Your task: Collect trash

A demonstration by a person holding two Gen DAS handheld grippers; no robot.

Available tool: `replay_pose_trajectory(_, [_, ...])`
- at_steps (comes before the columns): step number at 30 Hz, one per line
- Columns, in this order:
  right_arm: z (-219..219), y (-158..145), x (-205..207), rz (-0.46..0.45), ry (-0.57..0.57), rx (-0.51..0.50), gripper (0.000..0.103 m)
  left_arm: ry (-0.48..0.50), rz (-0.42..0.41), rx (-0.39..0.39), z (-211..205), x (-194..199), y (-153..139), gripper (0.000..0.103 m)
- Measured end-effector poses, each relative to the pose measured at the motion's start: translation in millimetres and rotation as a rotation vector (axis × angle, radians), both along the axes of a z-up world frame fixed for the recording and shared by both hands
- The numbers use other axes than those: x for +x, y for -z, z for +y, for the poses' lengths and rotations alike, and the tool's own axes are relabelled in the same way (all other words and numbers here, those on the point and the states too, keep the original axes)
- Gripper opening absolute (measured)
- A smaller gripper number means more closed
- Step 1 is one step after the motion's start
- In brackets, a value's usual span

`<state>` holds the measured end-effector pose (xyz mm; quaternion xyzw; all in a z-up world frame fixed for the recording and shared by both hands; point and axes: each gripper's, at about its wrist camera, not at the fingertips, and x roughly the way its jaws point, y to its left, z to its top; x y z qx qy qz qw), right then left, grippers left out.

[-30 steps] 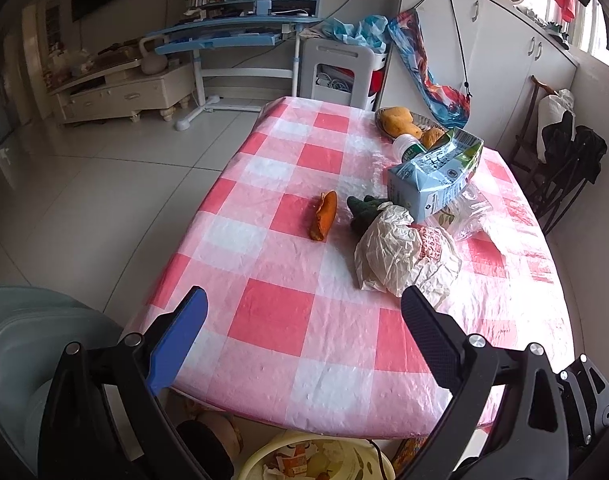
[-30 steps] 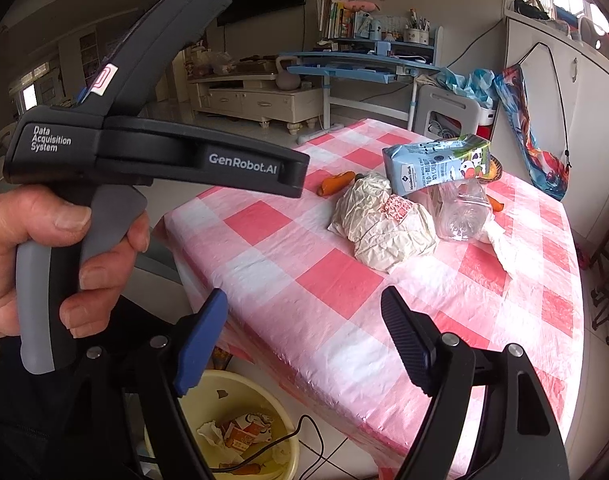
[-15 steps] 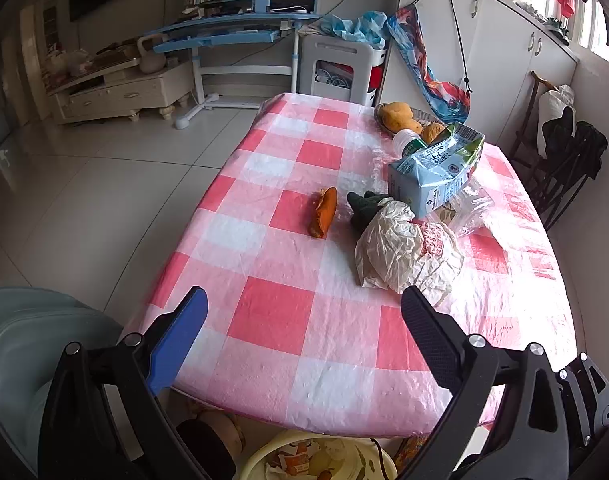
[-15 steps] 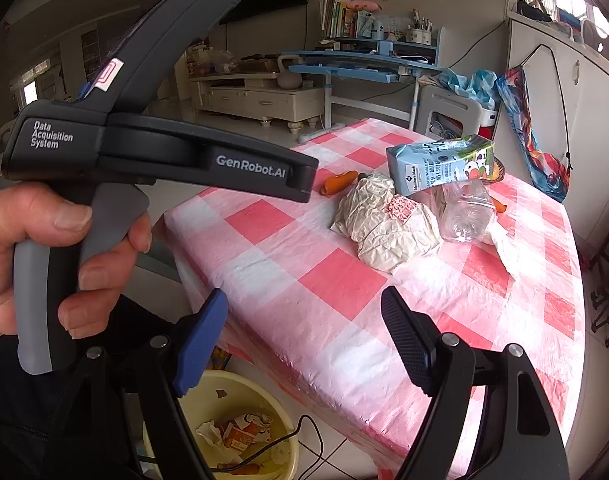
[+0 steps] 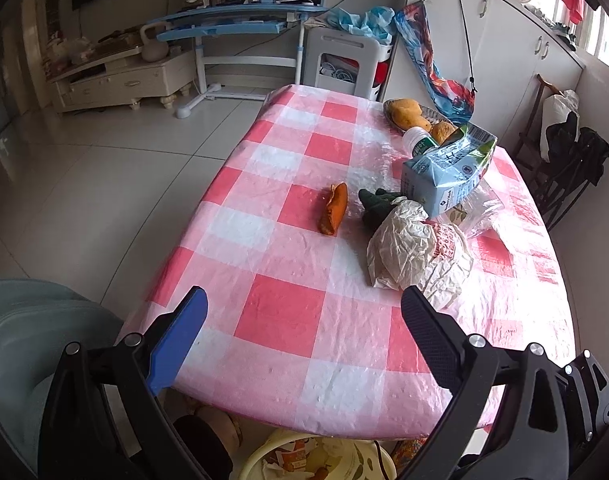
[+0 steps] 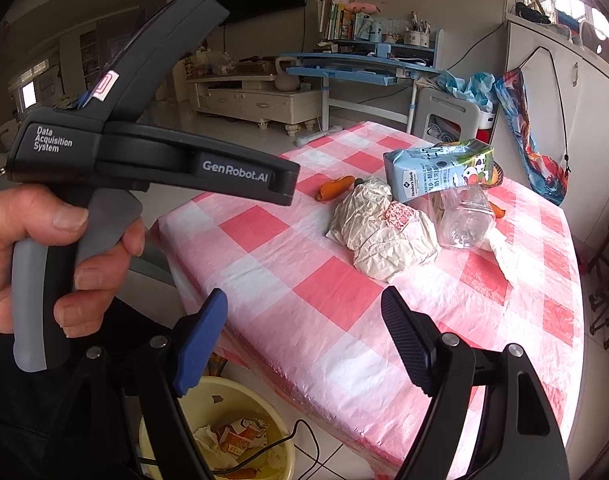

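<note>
Both grippers are held above the near edge of a table (image 5: 280,312) covered in pink-and-white check. The left gripper (image 5: 302,330) is seen with its jaws spread wide and nothing between them; the right gripper (image 6: 304,338) is likewise spread and empty. The trash is gathered at about one o'clock from the left gripper: a crumpled paper wrapper (image 5: 412,252), a tilted milk carton (image 5: 448,172) leaning just behind it, and a clear plastic bottle (image 6: 464,216) touching both. An orange peel (image 5: 334,208) lies at twelve o'clock, apart from the pile. A yellow bin (image 6: 240,436) with scraps is seen at six o'clock, below the table edge.
</note>
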<state>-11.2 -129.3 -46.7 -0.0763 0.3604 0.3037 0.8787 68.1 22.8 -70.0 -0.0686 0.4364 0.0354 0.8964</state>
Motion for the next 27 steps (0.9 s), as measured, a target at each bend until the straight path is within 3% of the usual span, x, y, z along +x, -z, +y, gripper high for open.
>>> replay_pose_trajectory(5, [0.9, -3.0, 16.6, 0.008, -0.003, -0.015, 0.076, -0.006, 0.026, -0.026, 12.3, 21.8, -0.2, 0.094])
replay_pose_trajectory(11, [9.5, -8.3, 47.7, -0.02, -0.051, -0.055, 0.076, 0.023, 0.025, 0.04, 15.9, 54.8, -7.4, 0.094])
replay_pose_trajectory(15, [15.2, 2.8, 75.6, -0.009, -0.056, -0.067, 0.076, 0.065, 0.08, 0.062, 9.7, 84.5, 7.7, 0.094])
replay_pose_trajectory(20, [19.3, 19.6, 107.2, 0.004, -0.044, -0.091, 0.076, 0.126, 0.119, 0.149, -8.6, 113.4, 27.4, 0.091])
replay_pose_trajectory(24, [17.8, 32.5, 123.4, 0.049, -0.032, -0.091, 0.07, 0.153, 0.147, 0.144, -13.8, 125.7, 37.8, 0.08])
replay_pose_trajectory(26, [18.3, 38.4, 124.3, 0.089, -0.038, -0.095, 0.045, 0.176, 0.177, 0.148, -16.0, 131.2, 46.1, 0.067])
replay_pose_trajectory(27, [19.2, 38.8, 121.7, 0.09, -0.041, -0.099, 0.044, 0.182, 0.194, 0.141, -15.4, 133.1, 49.4, 0.053])
